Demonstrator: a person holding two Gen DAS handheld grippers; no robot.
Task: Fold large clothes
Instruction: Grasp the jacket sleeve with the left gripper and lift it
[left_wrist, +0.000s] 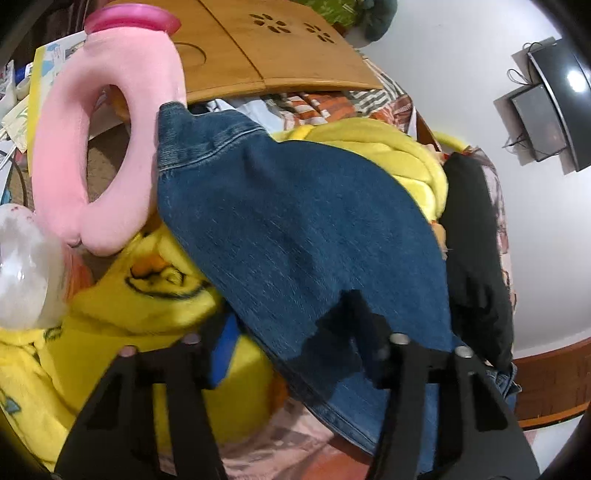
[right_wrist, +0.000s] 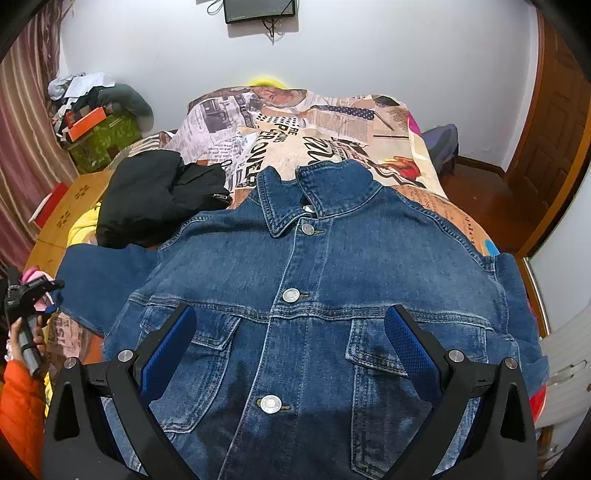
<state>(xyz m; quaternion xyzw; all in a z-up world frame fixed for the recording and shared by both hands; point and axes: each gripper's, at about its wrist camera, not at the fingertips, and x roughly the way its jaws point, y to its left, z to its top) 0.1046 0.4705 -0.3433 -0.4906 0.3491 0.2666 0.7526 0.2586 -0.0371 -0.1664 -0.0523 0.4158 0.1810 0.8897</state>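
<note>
A blue denim jacket (right_wrist: 332, 277) lies buttoned and face up on the bed (right_wrist: 280, 140), collar towards the far wall. My right gripper (right_wrist: 291, 310) hangs open just above its chest, one blue pad over each breast pocket, holding nothing. One sleeve (left_wrist: 295, 221) stretches out to the side over a yellow blanket (left_wrist: 155, 295), its cuff (left_wrist: 192, 136) at the far end. My left gripper (left_wrist: 288, 310) straddles this sleeve with its jaws half narrowed; denim lies between the fingers, not visibly pinched. The right wrist view shows that left gripper (right_wrist: 48, 288) in a hand (right_wrist: 35, 332) at the sleeve's end.
A black garment (right_wrist: 155, 192) lies bunched beside the jacket's shoulder. A pink ring-shaped pillow (left_wrist: 122, 147) and a wooden lap table (left_wrist: 277, 48) sit beyond the cuff. A clear plastic object (left_wrist: 26, 266) is at the left. A wooden door (right_wrist: 546, 147) stands right of the bed.
</note>
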